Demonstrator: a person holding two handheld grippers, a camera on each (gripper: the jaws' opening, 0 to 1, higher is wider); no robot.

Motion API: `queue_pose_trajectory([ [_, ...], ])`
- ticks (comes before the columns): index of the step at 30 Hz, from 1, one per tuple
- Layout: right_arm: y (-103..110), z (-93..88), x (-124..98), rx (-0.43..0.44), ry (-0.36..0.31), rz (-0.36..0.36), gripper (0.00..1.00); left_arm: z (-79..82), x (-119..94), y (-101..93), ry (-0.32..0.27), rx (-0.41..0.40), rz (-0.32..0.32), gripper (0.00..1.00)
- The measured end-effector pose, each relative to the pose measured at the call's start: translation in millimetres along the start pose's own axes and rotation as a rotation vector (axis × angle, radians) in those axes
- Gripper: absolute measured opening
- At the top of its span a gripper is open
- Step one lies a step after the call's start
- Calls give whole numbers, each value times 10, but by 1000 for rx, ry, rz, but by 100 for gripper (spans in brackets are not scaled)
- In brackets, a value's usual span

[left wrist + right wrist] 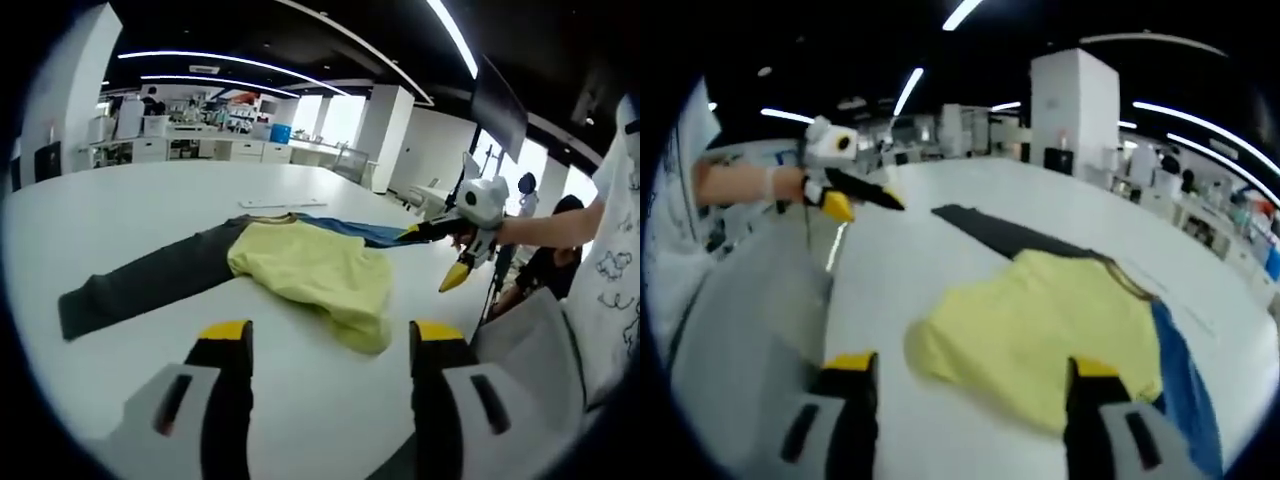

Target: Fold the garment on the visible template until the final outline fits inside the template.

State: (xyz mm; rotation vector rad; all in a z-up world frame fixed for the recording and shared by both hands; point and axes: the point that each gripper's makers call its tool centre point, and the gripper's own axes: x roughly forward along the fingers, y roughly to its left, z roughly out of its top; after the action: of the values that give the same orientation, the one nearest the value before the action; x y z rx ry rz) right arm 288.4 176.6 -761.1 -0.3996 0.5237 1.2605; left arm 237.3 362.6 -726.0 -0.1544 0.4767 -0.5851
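**Q:** Left gripper view first: what lies ahead of you?

**Me:** My left gripper hangs over the white table with its two yellow-tipped jaws spread wide and nothing between them. Just beyond the tips lies the yellow garment, rumpled, its nearest bunched corner reaching toward the gap between my jaws but not touching them. It rests on top of a dark grey garment, which stretches away toward the table's left edge. A strip of blue cloth shows from under the yellow one on its far side.

**Q:** And the other tool?

**Me:** My right gripper comes in from the right of that view, held by my hand above the table's near-right edge. One jaw points at the blue cloth, the other slants down and away, so its jaws are apart and grip nothing.

**Q:** What does the right gripper view add?

**Me:** There my right gripper again has its jaws parted and empty. The yellow garment lies right ahead, its near edge level with the jaw tips and nearer the right-hand jaw. The dark grey garment runs out behind it, and the blue cloth lies along its right side. My left gripper hovers far off at the left, above the table, jaws slightly apart.
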Motion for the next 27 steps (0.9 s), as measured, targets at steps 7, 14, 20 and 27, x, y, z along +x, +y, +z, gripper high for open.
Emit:
queue_pose_trajectory([
  [7, 318, -30, 324, -249, 101, 56, 55, -7, 30, -26, -15, -12, 5, 59],
  [14, 497, -17, 568, -347, 133, 79, 48, -13, 46, -41, -27, -23, 7, 59],
  [20, 508, -105, 739, -412, 184, 82, 43, -35, 36, -22, -34, -34, 9, 59],
  [27, 427, -184, 840, -443, 240, 43, 28, -83, 5, -18, -26, -37, 15, 59],
])
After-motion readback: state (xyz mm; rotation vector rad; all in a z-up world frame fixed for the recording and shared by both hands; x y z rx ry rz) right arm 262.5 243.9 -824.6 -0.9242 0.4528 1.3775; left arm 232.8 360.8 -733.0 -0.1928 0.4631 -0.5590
